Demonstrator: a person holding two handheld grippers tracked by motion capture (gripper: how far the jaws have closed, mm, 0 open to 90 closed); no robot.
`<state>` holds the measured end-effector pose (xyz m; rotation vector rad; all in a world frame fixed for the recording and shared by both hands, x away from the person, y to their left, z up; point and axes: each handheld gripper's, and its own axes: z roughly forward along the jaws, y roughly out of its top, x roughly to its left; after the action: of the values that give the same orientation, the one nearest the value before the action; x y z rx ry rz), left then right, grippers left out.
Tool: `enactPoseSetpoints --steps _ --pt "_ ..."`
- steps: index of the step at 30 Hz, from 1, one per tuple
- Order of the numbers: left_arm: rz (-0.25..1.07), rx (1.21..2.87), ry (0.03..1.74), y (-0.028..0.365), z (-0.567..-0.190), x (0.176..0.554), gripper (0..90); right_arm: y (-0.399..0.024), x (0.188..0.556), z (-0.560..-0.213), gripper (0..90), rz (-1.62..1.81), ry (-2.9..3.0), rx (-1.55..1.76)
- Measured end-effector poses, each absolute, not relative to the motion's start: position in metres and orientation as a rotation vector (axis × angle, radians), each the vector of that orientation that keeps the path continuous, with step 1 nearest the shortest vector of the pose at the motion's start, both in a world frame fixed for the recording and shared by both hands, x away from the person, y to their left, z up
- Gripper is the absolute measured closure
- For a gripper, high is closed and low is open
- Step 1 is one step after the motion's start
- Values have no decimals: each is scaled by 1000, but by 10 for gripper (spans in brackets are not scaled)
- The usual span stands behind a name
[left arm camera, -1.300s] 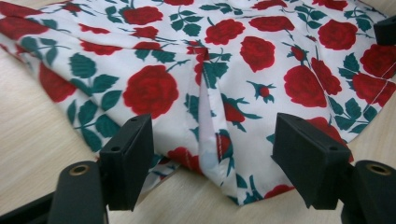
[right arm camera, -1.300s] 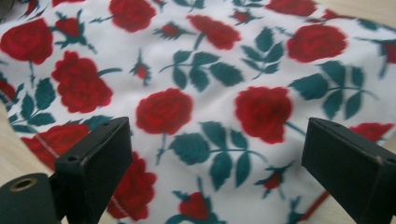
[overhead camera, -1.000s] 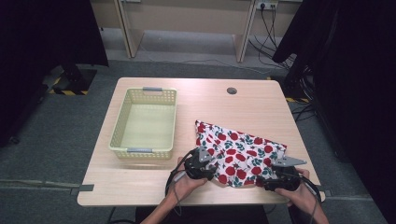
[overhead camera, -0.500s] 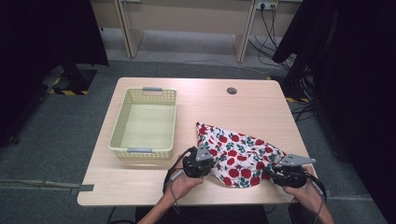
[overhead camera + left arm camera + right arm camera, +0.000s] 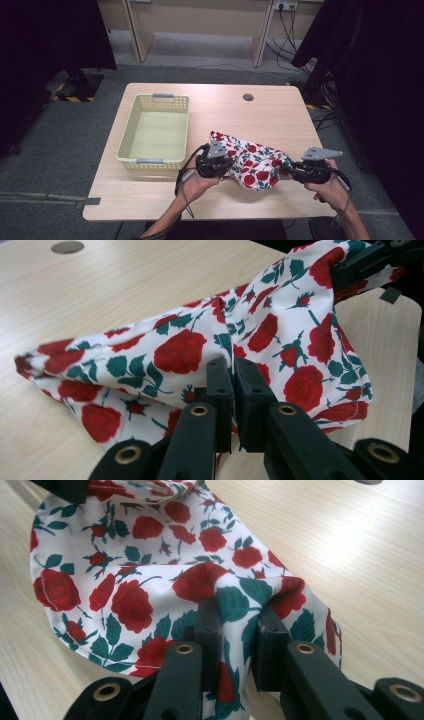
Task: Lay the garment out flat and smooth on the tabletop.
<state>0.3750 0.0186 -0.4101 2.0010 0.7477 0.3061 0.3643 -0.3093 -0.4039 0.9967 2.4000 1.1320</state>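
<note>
The left claw (image 5: 227, 166) is clenched on one end of the rose-print cloth (image 5: 257, 165), its jaws pinching a fold. The right claw (image 5: 290, 170) grips the other end, its jaws having just closed with a bunch of fabric between them. The cloth hangs between the two claws over the near right part of the worktop (image 5: 280, 120), its far corner resting on the wood, just right of the yellow basket (image 5: 131, 135).

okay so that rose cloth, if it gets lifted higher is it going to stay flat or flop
Probably flop: the cloth already sags and folds between the left gripper and right gripper. It looks thin and light, bunching easily in the right jaws. The far end may drag on the table.
</note>
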Motion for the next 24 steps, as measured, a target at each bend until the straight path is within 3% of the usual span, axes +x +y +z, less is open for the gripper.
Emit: enactPoseSetpoints --steps 15,24 --pt "317 1982 747 11 -391 394 868 -316 379 -390 762 1145 2434 999" --pt "313 1972 738 7 -384 395 871 -317 376 -400 724 1093 2481 1008"
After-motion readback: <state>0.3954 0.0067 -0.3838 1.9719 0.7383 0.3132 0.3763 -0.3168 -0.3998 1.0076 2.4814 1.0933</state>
